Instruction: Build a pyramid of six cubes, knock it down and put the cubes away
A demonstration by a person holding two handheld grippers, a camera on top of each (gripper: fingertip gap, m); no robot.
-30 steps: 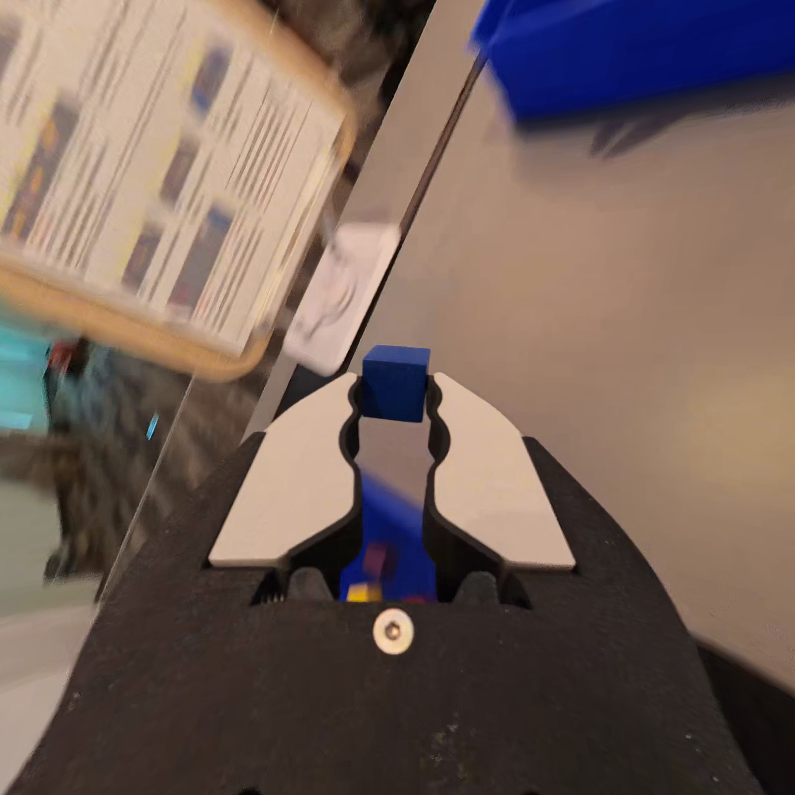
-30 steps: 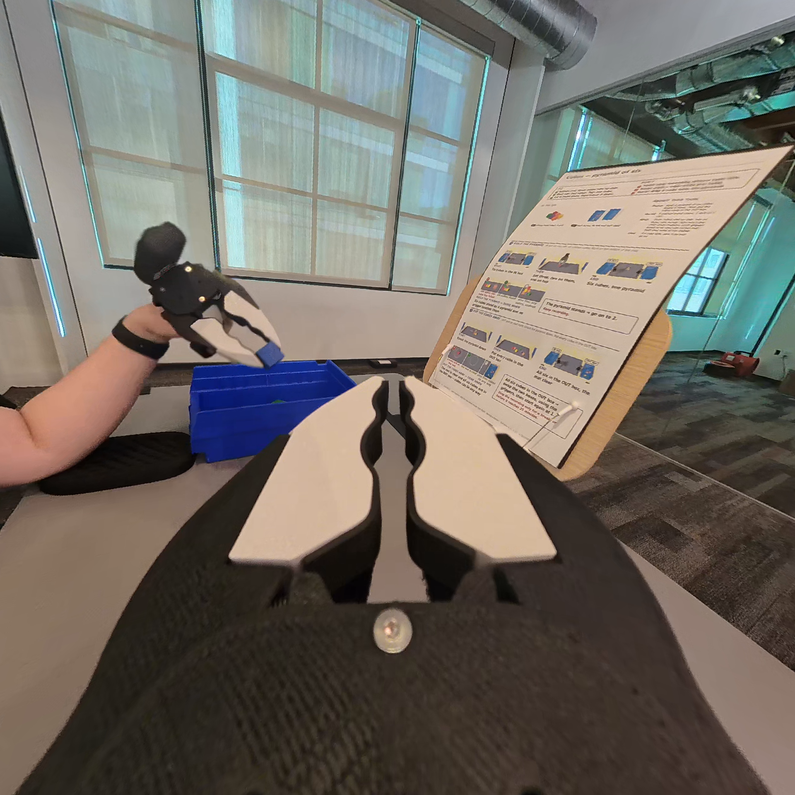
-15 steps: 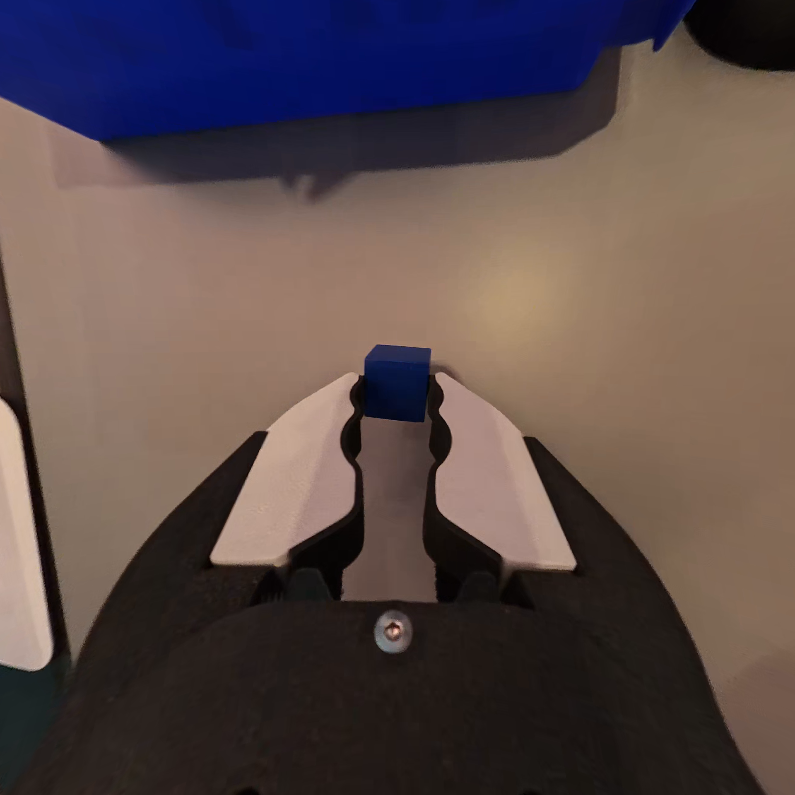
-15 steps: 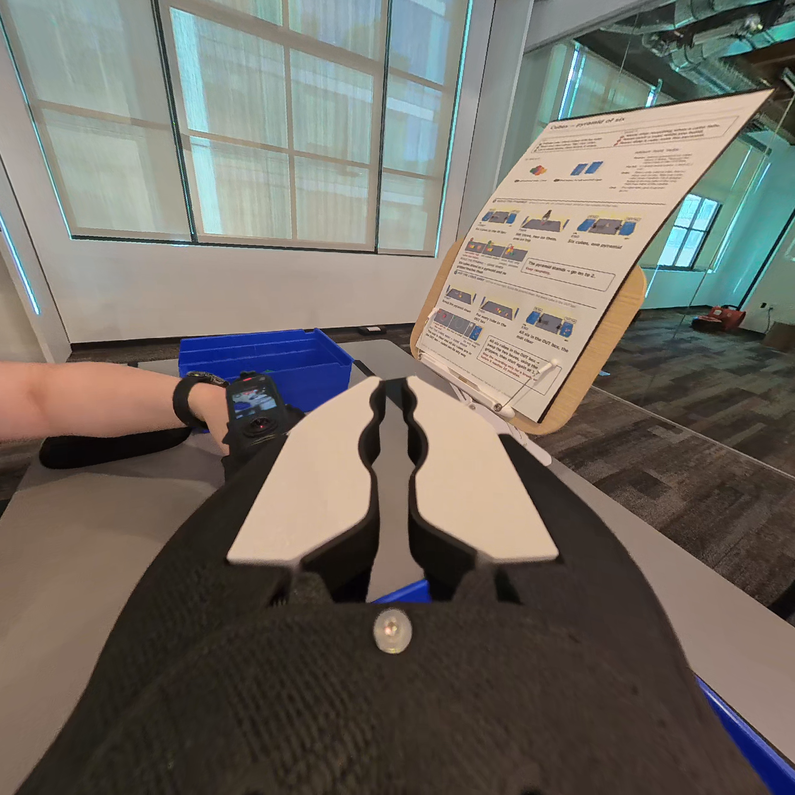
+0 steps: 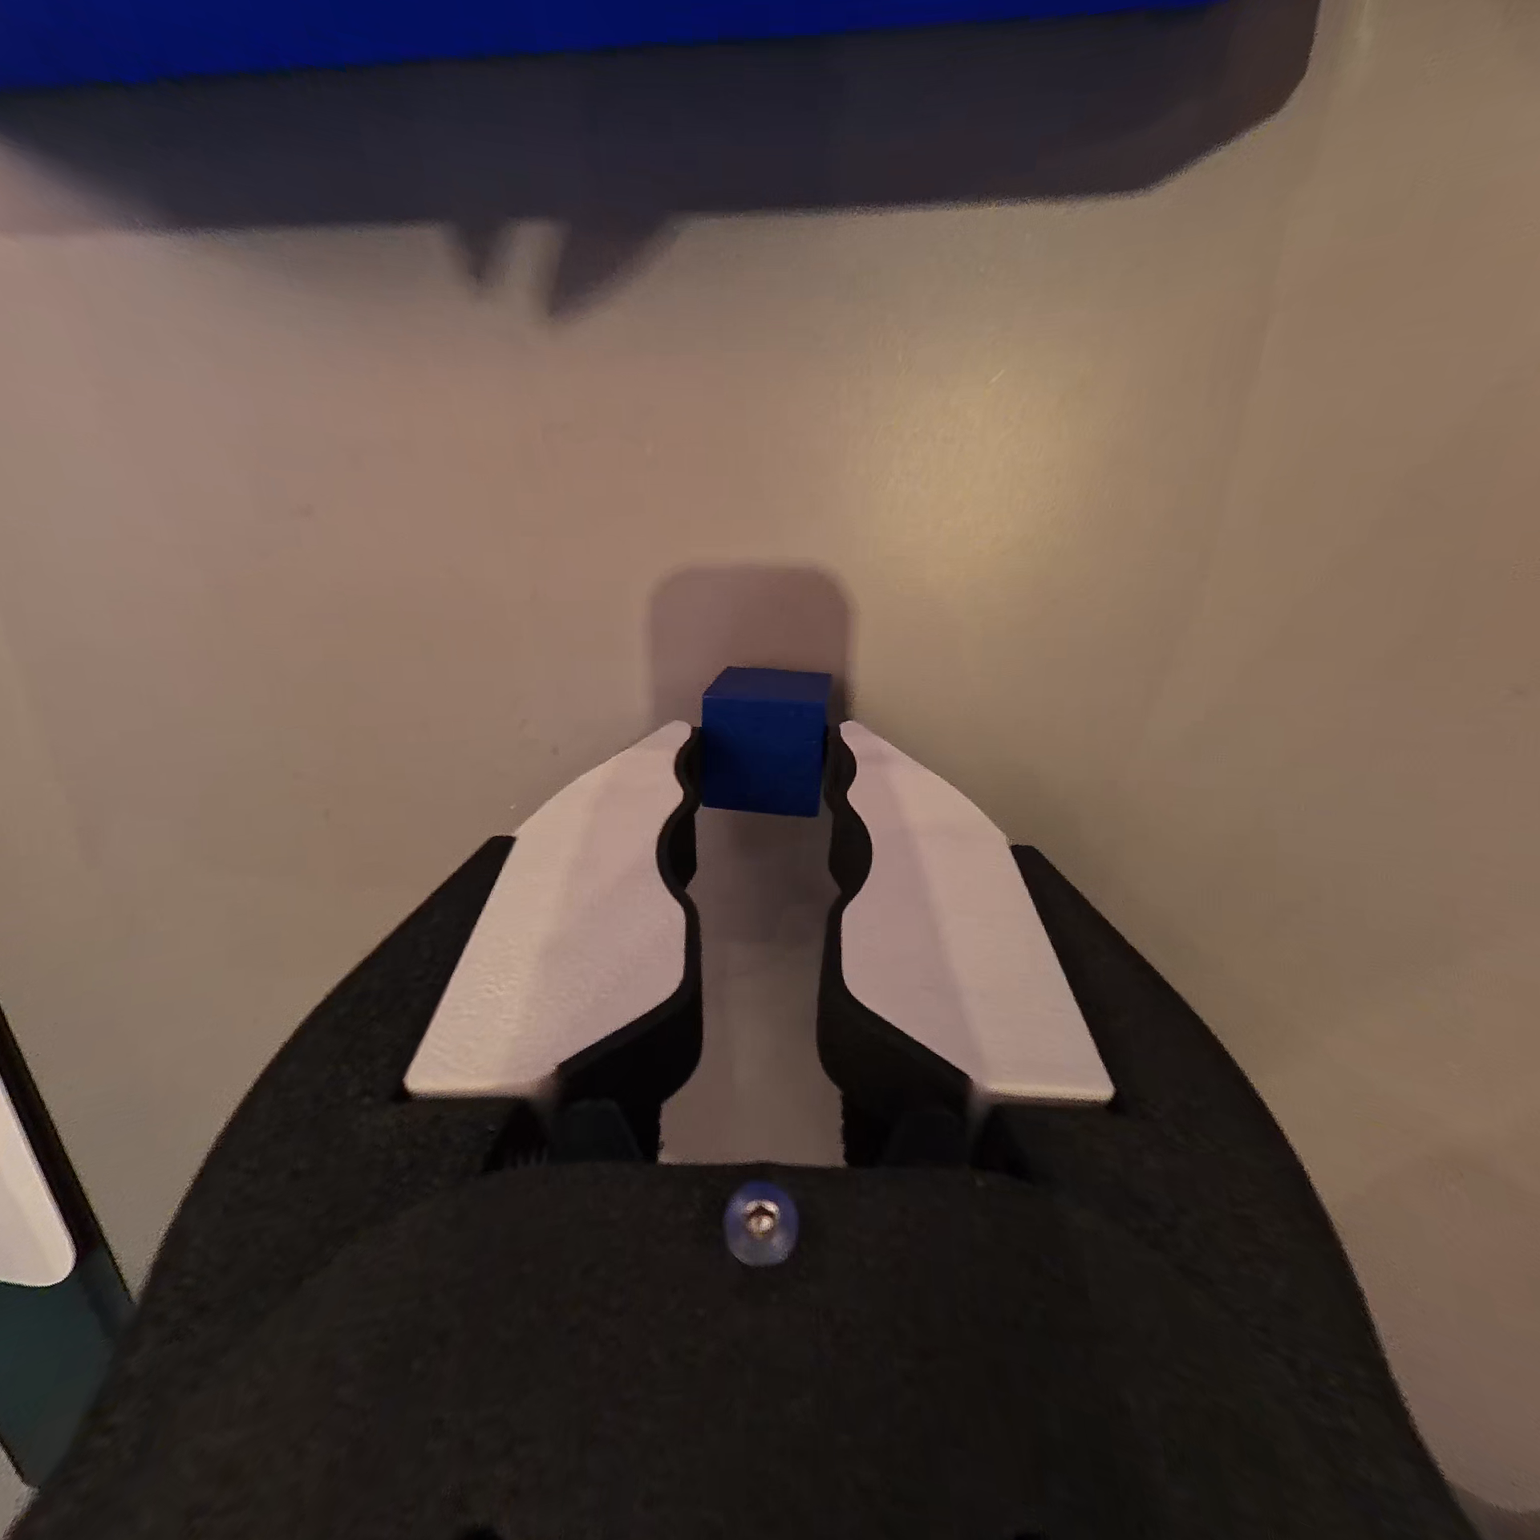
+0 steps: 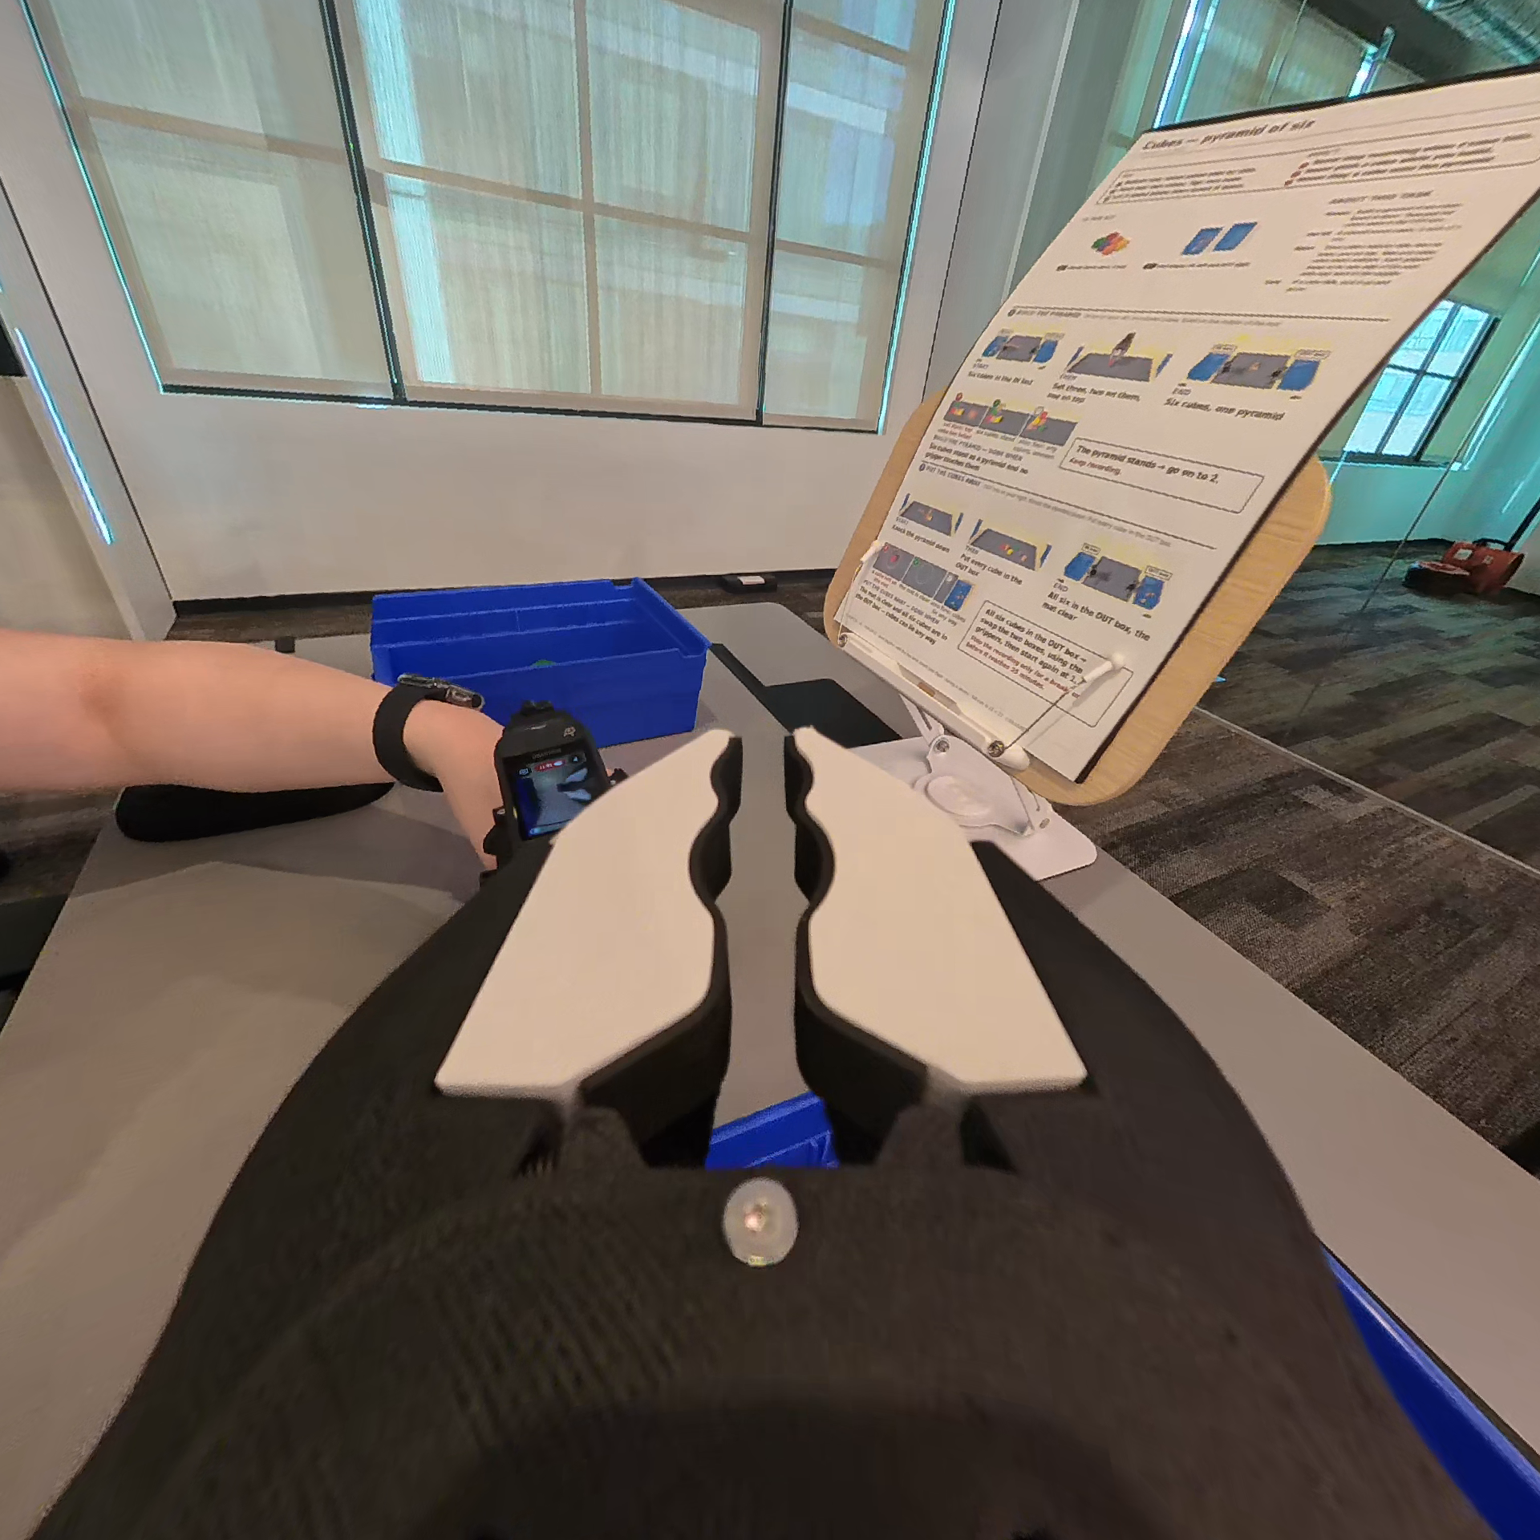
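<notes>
My left gripper (image 5: 765, 733) is shut on a small blue cube (image 5: 762, 754) and holds it just above the grey table (image 5: 1083, 583); the cube's shadow lies close under it. In the right wrist view, the camera on the back of the left gripper (image 6: 552, 779) shows low over the table in a person's hand, its fingers hidden behind my right gripper. My right gripper (image 6: 762, 742) is shut and empty, held above a blue box (image 6: 771, 1133). A second blue box (image 6: 542, 646) stands at the far end of the table and also shows in the left wrist view (image 5: 583, 33).
An instruction sheet on a wooden stand (image 6: 1167, 400) stands at the back right, on a white foot (image 6: 983, 792). A black pad (image 6: 250, 808) lies under the person's forearm. The table's right edge (image 6: 1375, 1108) drops to carpet. Across from one pair of fingers to the other is roughly 30 centimeters.
My left gripper has swung down from high over the far box to just above the table in front of it, still holding the blue cube. My right gripper stays shut, hardly moved.
</notes>
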